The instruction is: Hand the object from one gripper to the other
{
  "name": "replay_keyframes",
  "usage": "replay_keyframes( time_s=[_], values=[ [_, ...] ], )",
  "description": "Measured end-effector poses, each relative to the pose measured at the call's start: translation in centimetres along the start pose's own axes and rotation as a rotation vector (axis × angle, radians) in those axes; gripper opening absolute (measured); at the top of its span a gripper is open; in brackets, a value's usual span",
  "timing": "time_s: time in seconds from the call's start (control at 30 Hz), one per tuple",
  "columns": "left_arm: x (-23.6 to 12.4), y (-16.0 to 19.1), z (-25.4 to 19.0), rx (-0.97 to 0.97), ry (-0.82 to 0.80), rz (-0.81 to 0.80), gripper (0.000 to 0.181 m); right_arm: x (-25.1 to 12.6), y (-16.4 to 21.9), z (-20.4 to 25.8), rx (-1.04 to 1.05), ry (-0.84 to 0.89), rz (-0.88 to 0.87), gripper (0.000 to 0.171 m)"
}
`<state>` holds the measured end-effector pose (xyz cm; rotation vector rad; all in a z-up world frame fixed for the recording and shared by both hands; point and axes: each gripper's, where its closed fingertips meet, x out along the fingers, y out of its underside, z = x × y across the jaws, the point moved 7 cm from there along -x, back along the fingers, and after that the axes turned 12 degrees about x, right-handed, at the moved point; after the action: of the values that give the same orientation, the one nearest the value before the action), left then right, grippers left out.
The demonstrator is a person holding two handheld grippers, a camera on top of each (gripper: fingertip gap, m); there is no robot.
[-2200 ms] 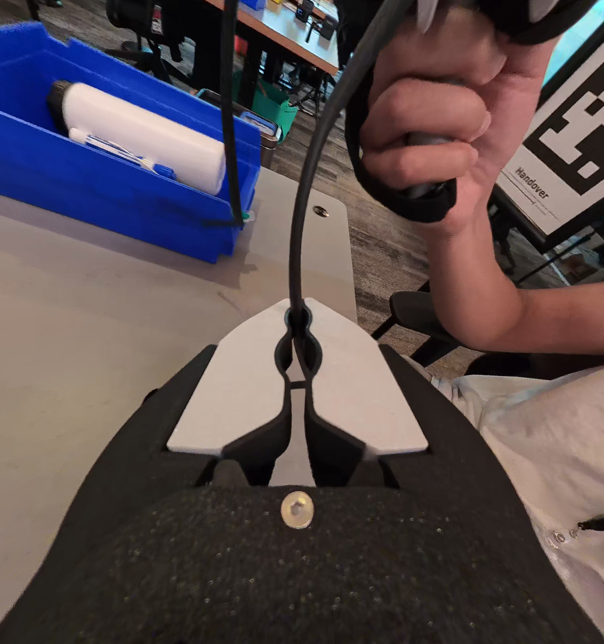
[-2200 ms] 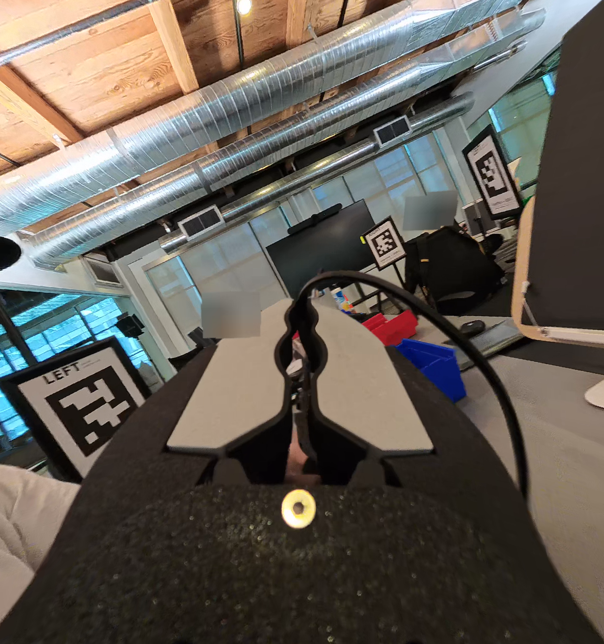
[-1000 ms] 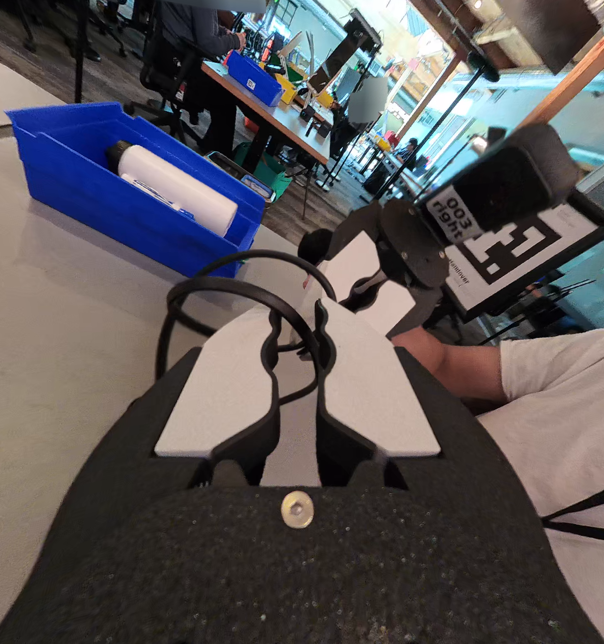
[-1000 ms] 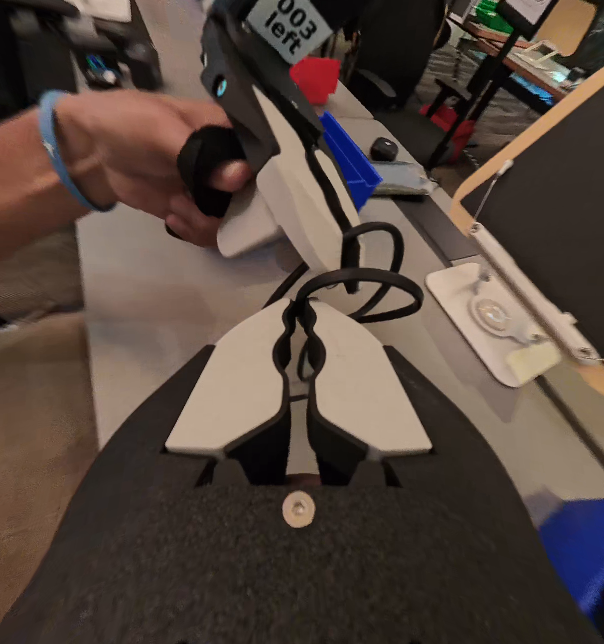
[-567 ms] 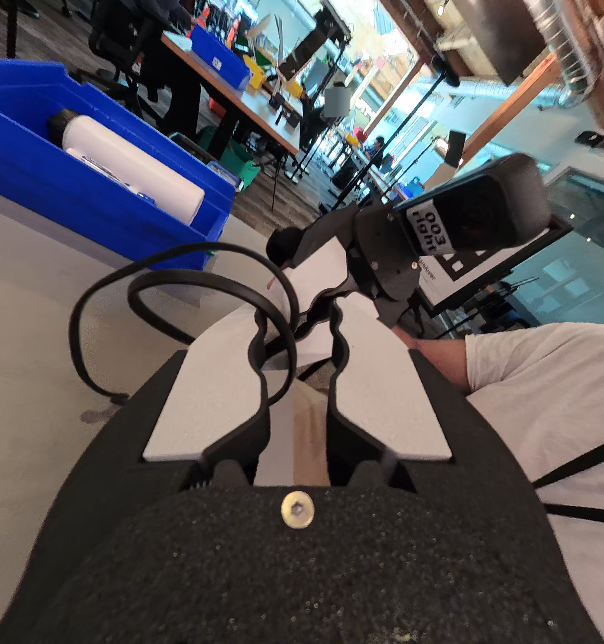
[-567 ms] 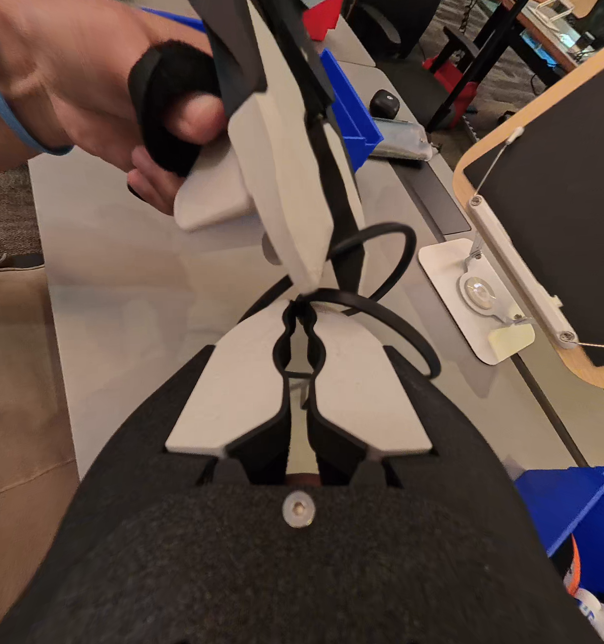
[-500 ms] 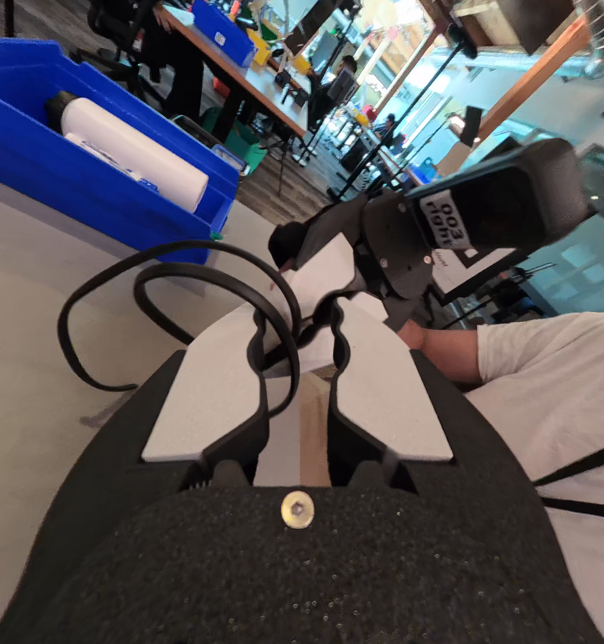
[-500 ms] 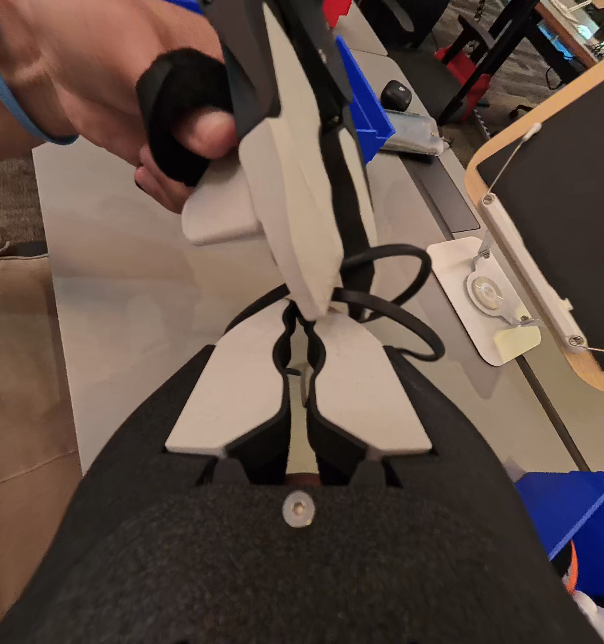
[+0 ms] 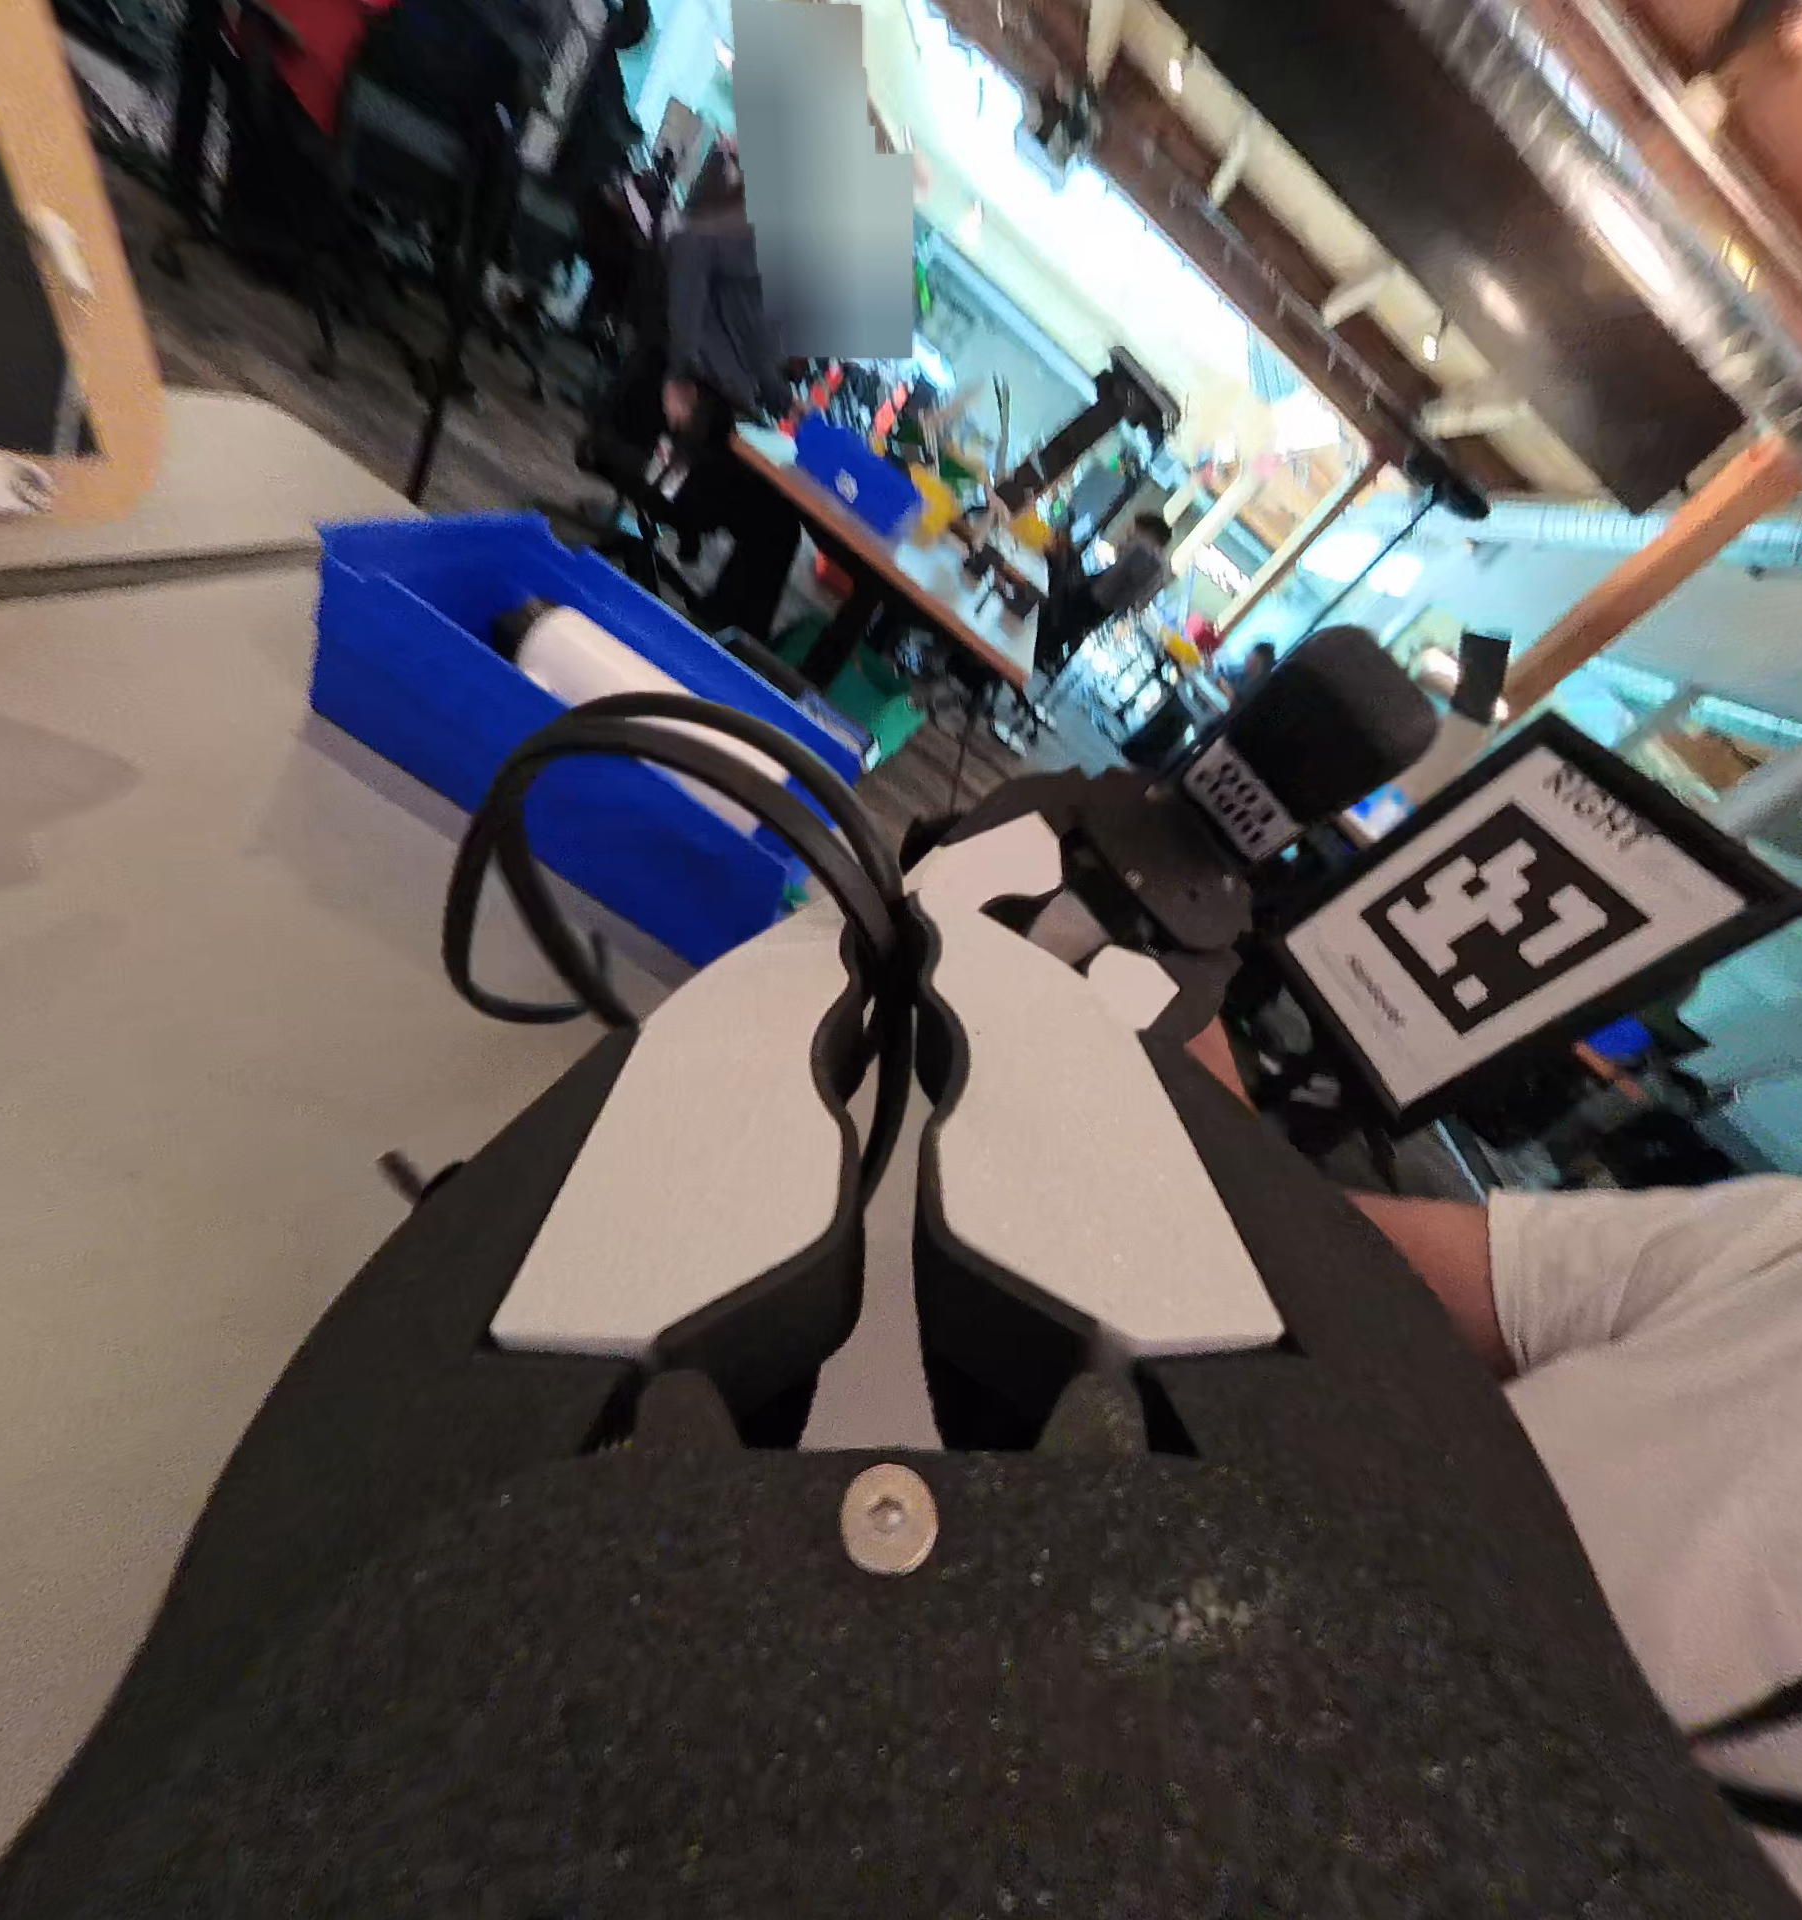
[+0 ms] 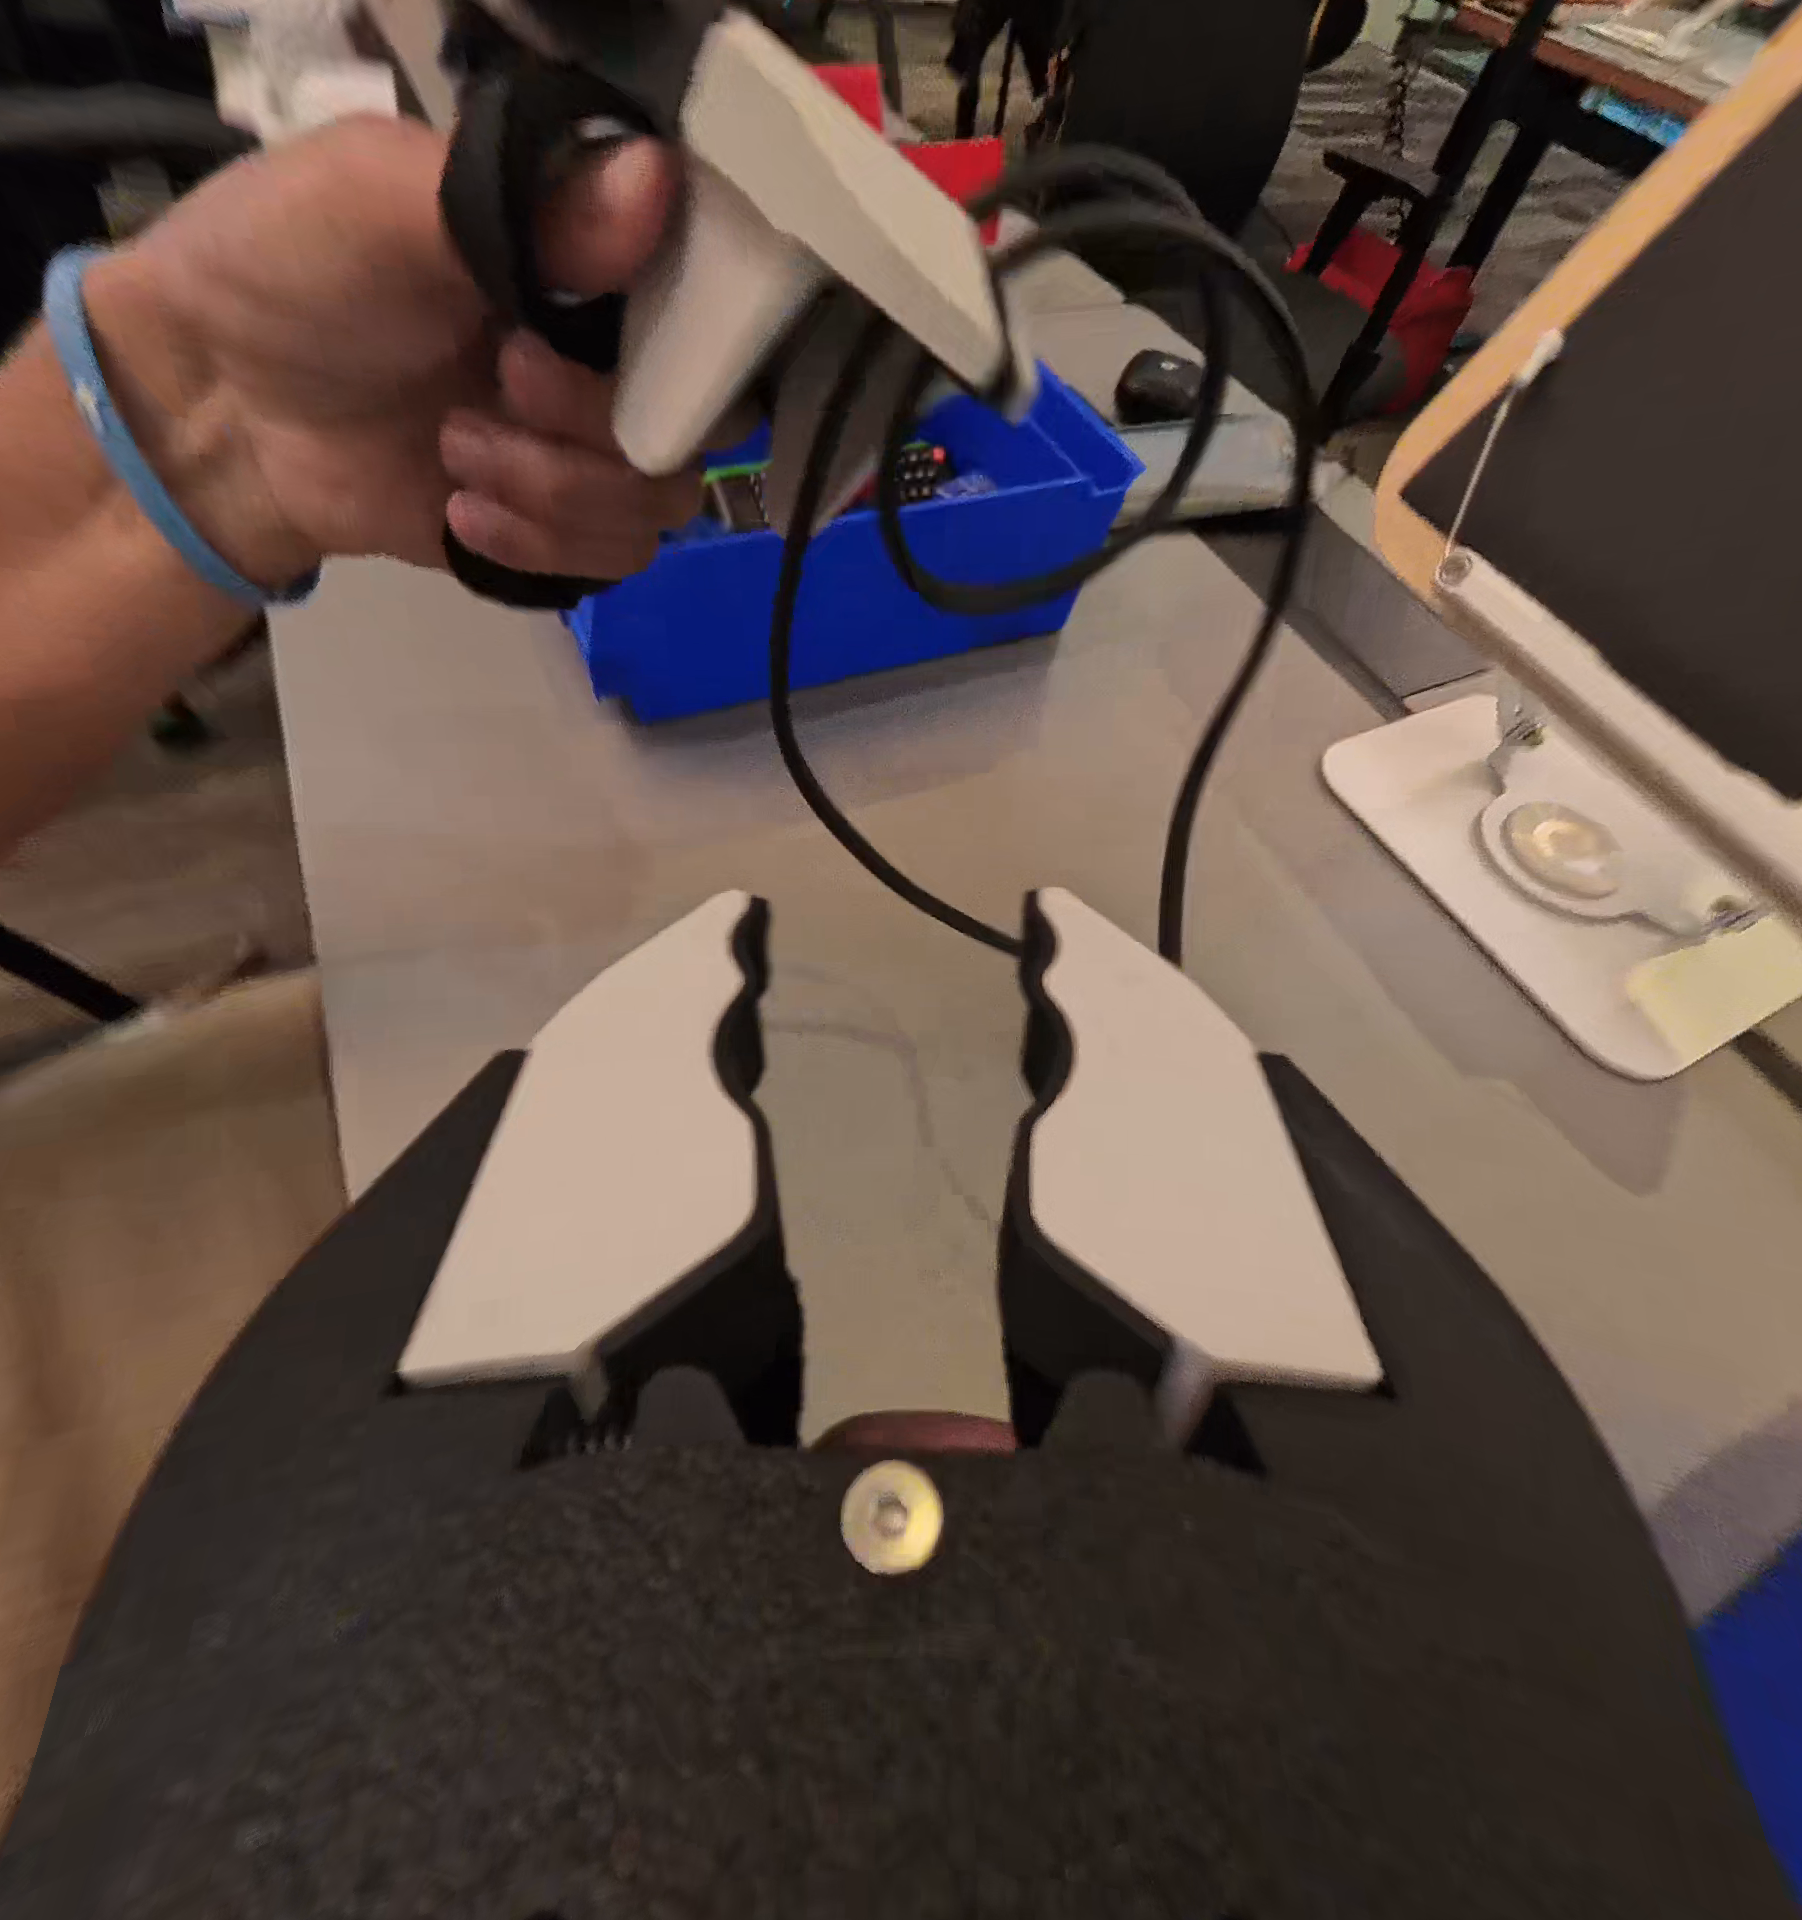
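Across the grey table [image 10: 523, 790] filling mid-frame, the left gripper [image 9: 902, 935] pinches the black cable [image 9: 668, 727] at centre frame, its loops hanging free. The right gripper [image 10: 889, 925], bottom centre, stands spread and empty, so the handover looks finished; next, draw it clear of the dangling strands.

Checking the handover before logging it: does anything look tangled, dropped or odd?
Nothing looks damaged or dropped. The black cable is clamped in the left gripper and hangs in loose loops, one strand trailing past the open right gripper. Whether it touches that gripper's fingertip is unclear. The blue bin sits upright.
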<state>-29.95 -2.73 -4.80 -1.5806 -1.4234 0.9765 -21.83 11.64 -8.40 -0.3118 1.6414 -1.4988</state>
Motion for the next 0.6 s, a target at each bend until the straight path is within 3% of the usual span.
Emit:
replay_keyframes(
  time_s=[0.07, 0.17, 0.4, 0.6],
  values=[
    [-0.8, -0.6, 0.2, -0.006, -0.029, -0.059, 0.003, 0.4, 0.0, -0.5, 0.12, -0.026, -0.035, 0.064],
    [-1.0, -0.9, 0.2, 0.0, -0.083, -0.086, 0.004, 1.8, -0.3, 0.4, 0.149, 0.018, -0.165, 0.069],
    [0.4, -0.5, -0.1, 0.001, -0.143, -0.064, 0.003, 5.9, 0.8, 4.0, 0.113, 0.259, -0.391, 0.065],
    [2.2, 0.2, -0.9, -0.066, -0.076, -0.054, 0.003, 5.6, 0.1, 3.7, 0.048, 0.417, -0.49, 0.064]
  ],
)
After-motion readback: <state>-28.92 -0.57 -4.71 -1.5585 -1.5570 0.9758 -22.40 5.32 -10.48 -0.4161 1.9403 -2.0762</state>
